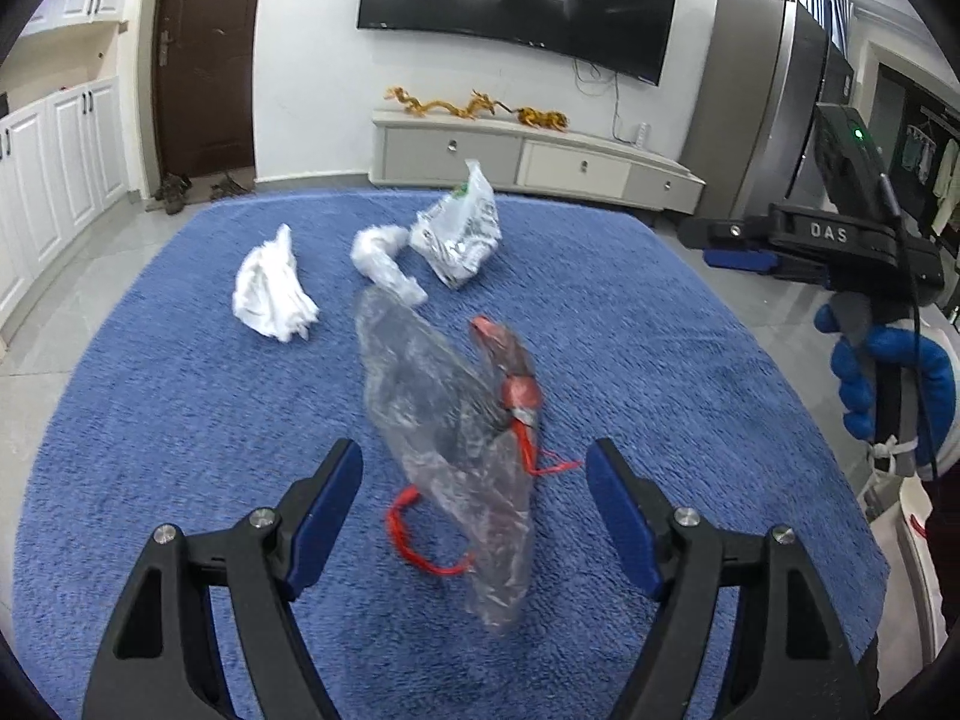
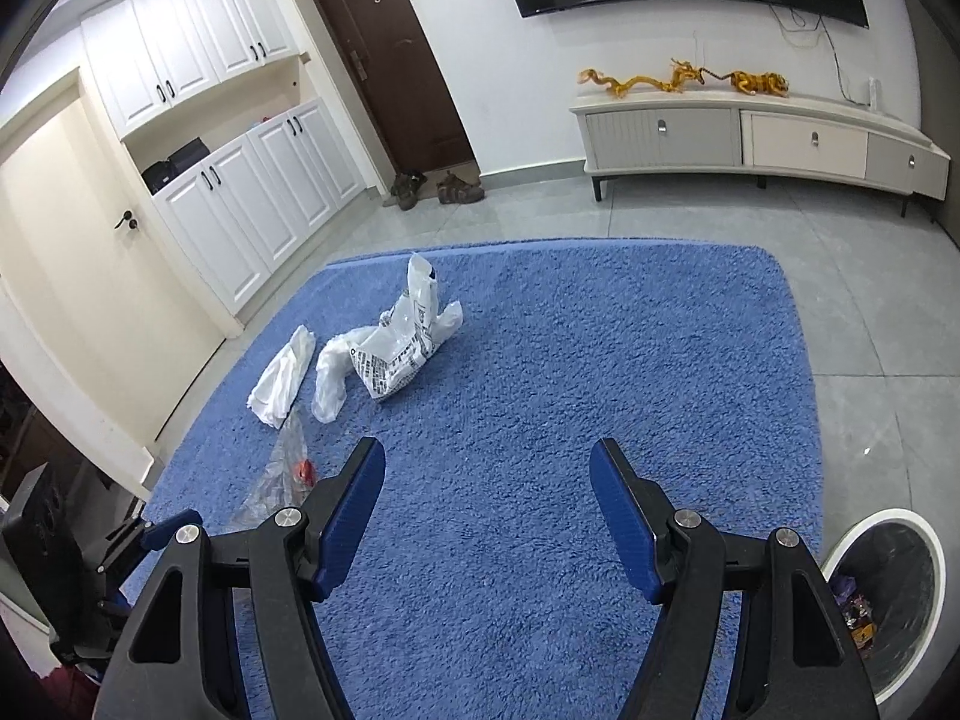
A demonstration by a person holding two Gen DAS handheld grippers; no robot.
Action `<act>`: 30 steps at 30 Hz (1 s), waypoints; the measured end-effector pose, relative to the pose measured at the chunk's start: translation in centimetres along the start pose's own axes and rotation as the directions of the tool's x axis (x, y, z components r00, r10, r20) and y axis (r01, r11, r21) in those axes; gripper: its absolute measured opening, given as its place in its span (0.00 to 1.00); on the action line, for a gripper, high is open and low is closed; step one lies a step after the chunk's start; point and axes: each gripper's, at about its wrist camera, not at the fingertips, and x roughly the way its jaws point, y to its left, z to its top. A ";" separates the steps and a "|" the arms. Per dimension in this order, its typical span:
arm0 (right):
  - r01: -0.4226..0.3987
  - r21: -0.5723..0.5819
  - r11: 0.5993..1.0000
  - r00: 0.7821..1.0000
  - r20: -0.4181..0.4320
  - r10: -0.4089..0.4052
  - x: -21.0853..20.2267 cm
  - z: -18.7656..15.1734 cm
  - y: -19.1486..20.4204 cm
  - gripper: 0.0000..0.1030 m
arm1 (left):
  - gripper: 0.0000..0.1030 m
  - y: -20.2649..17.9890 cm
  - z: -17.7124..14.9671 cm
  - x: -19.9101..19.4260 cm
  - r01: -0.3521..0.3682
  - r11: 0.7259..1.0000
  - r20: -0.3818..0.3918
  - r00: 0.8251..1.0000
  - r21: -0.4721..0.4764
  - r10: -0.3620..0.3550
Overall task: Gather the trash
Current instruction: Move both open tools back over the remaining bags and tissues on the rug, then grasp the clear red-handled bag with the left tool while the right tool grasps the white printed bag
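Blue shag carpet (image 1: 180, 420) covers the middle of a grey-tiled living room, with a wall-mounted television (image 1: 516, 0), a low white media cabinet (image 1: 528, 162) bearing golden dragon figures (image 1: 456, 105), and a dark brown door (image 1: 204, 54) at the far side.

On the carpet lies the trash. Nearest the left gripper (image 1: 474, 471) is a clear plastic bag (image 1: 444, 432) with red wrapper and red string inside and trailing from it; in the left wrist view it sits at about 12 o'clock from the gripper, its lower part lying between the two spread blue-padded fingers (image 1: 327, 510), whether they touch it cannot be told. The left gripper's jaws stand wide apart and grasp nothing.

Beyond the clear bag, at 12 o'clock, lies a twisted white plastic bag (image 1: 384, 264), touching or just beside a printed white bag (image 1: 462, 234) at 1 o'clock. A crumpled white tissue wad (image 1: 270, 294) sits apart at 11 o'clock.

The right gripper (image 2: 486, 468) hangs over bare carpet with its jaws likewise wide apart and empty; the trash pile lies at its 10 to 11 o'clock. A white-rimmed trash bin (image 2: 882, 600) with a dark liner stands at its 4 o'clock, off the carpet's edge.
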 end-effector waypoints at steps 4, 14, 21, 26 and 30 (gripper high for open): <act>-0.008 -0.003 1.000 1.000 -0.014 0.008 1.0 0.0 0.2 0.68 | 0.73 -0.1 -0.2 1.5 0.017 1.000 -0.046 0.999 0.005 -0.017; -0.050 -0.002 0.999 0.998 -0.048 0.050 4.4 0.4 0.8 0.68 | 0.44 0.0 0.1 4.2 0.026 1.000 -0.133 0.991 0.017 -0.024; -0.099 0.007 0.995 0.993 -0.065 0.100 7.8 2.0 1.7 0.68 | 0.13 0.1 0.3 4.9 0.021 0.999 -0.136 0.991 0.031 -0.016; -0.117 0.012 0.993 0.990 -0.075 0.118 10.5 3.5 2.4 0.68 | 0.05 1.4 0.3 4.9 0.050 0.998 -0.122 0.991 -0.027 -0.053; -0.127 0.036 0.991 0.987 -0.094 0.130 13.3 4.4 2.7 0.62 | 0.04 1.3 0.1 4.3 0.047 0.998 -0.106 0.993 -0.030 -0.050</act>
